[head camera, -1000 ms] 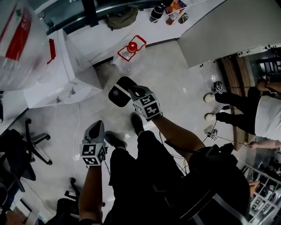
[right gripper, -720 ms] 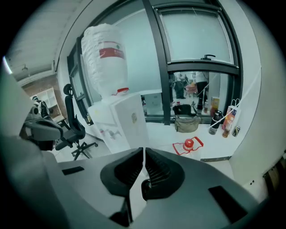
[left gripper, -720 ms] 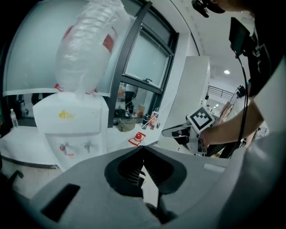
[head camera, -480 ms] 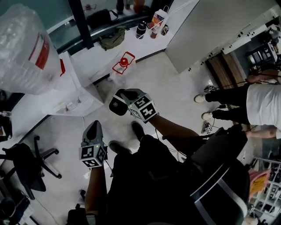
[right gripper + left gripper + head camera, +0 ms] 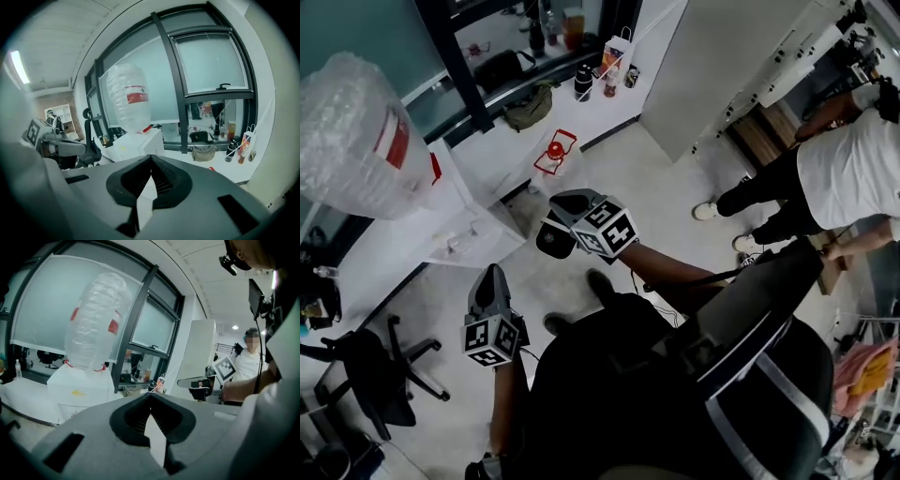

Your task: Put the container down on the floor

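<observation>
The container [image 5: 554,150], a small clear box with a red rim and red knob, stands on the pale floor by the window ledge, and neither gripper touches it. It shows as a small red spot [image 5: 212,168] in the right gripper view. My right gripper [image 5: 551,228] is held well short of it above the floor, its jaws closing the last bit to shut, with nothing between them [image 5: 151,161]. My left gripper [image 5: 491,274] hangs lower left, jaws shut and empty [image 5: 151,399]. Each gripper appears in the other's view: the right gripper [image 5: 197,381], the left gripper [image 5: 61,146].
A bubble-wrapped water bottle [image 5: 356,141] sits on a white dispenser [image 5: 464,225] at the left. An olive bag [image 5: 530,105] and bottles [image 5: 581,82] line the ledge. An office chair [image 5: 375,375] is at lower left. People [image 5: 825,178] stand at the right.
The head view has swung up toward the window, so the container appears higher and smaller. Both grippers keep about the same places, the right one slightly higher.
</observation>
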A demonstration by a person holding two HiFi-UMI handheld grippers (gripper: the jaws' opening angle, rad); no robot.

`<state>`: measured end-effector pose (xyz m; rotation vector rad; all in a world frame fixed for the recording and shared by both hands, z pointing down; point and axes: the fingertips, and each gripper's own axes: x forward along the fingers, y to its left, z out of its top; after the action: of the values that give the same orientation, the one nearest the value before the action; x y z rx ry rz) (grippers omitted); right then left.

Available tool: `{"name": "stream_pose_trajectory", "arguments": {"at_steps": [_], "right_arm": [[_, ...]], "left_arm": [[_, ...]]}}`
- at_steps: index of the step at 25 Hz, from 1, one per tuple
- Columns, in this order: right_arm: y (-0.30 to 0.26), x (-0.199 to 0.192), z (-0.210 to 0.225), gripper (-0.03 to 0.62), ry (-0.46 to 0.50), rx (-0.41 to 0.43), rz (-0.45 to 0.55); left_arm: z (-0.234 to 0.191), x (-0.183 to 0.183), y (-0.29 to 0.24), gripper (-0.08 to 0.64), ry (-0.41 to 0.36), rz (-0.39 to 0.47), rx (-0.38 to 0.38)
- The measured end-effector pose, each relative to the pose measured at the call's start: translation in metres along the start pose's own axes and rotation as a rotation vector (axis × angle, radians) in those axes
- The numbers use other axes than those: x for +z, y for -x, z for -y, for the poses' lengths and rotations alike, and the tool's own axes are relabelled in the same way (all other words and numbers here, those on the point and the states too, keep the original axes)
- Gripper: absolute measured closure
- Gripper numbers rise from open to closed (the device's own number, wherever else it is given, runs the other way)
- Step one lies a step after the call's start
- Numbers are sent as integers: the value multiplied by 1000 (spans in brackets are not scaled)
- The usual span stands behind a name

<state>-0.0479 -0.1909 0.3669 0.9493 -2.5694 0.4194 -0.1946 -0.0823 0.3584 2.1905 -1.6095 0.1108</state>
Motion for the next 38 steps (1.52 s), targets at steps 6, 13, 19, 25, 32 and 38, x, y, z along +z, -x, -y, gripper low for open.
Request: {"name": "stream_pose_trajectory", "arguments": {"at_steps": [6,13,19,25,32,38], "right_arm": [[17,12,-15,583,14,30,7],[25,26,-21,583,27,33,32],[30,33,-27,583,40,45,55],[34,41,-30,584,32,49,89],[33,46,-28,584,52,40,101],[35,45,-28,584,45,55,110]], "left_arm": [[12,20,1,549,5,38,-13],[13,42,9,549,10,79,-20],[18,45,11,549,-8,89,-14],[16,50,10,549,-12,106,-4],[14,51,8,549,-17,102,-5],[18,50,6,549,-24,89,-11]]}}
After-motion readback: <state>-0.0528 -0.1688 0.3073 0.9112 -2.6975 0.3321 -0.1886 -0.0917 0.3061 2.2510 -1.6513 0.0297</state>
